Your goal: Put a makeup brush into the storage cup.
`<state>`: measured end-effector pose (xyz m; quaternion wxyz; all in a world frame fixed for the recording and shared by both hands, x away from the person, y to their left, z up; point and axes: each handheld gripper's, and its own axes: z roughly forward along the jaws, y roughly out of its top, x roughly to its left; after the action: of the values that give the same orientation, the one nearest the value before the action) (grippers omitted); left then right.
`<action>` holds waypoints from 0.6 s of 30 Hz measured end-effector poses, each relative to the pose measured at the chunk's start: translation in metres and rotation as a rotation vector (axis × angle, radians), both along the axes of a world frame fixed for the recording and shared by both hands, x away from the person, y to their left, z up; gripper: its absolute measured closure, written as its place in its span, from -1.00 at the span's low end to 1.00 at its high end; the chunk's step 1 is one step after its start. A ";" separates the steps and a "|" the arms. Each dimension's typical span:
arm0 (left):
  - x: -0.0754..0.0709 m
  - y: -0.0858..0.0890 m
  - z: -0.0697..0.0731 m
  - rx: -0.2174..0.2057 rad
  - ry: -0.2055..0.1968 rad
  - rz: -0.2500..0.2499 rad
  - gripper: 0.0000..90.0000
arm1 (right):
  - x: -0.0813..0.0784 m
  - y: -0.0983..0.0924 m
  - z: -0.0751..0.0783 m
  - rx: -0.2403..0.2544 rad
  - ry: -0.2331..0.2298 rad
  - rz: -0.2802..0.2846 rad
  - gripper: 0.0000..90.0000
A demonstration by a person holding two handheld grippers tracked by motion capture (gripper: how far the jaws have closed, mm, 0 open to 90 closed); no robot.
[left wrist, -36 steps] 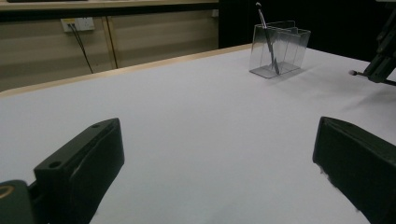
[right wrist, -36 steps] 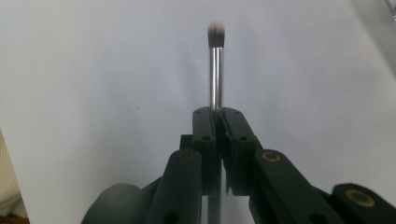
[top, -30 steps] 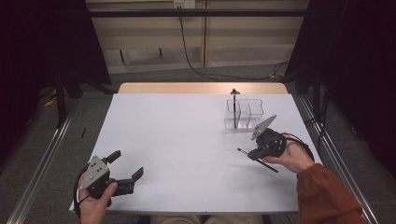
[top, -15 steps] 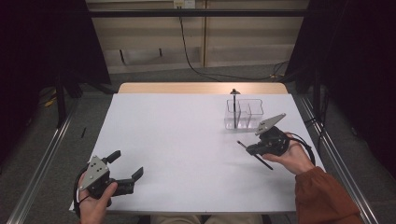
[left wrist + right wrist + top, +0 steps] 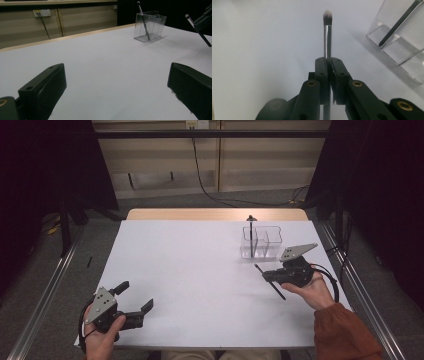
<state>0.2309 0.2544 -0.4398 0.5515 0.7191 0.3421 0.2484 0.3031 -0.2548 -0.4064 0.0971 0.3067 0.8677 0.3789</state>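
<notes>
While left gripper (image 5: 131,302) rests agape, right gripper (image 5: 267,276) clamps brush (image 5: 327,37), palm up

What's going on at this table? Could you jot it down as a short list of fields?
Surface: white table
Right gripper: jaws shut on a makeup brush, bristle tip pointing away from the hand
Left gripper: jaws open, nothing between them, near the table's front left corner
Holder: clear organizer with compartments, beside the right gripper
Inside holder: one dark brush leaning
</notes>
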 end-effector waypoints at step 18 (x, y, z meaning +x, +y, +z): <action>0.000 0.001 0.001 0.002 -0.004 0.000 -0.95 | -0.007 -0.010 0.002 0.191 -0.110 -0.068 0.88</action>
<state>0.2306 0.2552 -0.4391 0.5516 0.7190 0.3408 0.2502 0.2965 -0.2651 -0.4040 0.1279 0.3227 0.8101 0.4725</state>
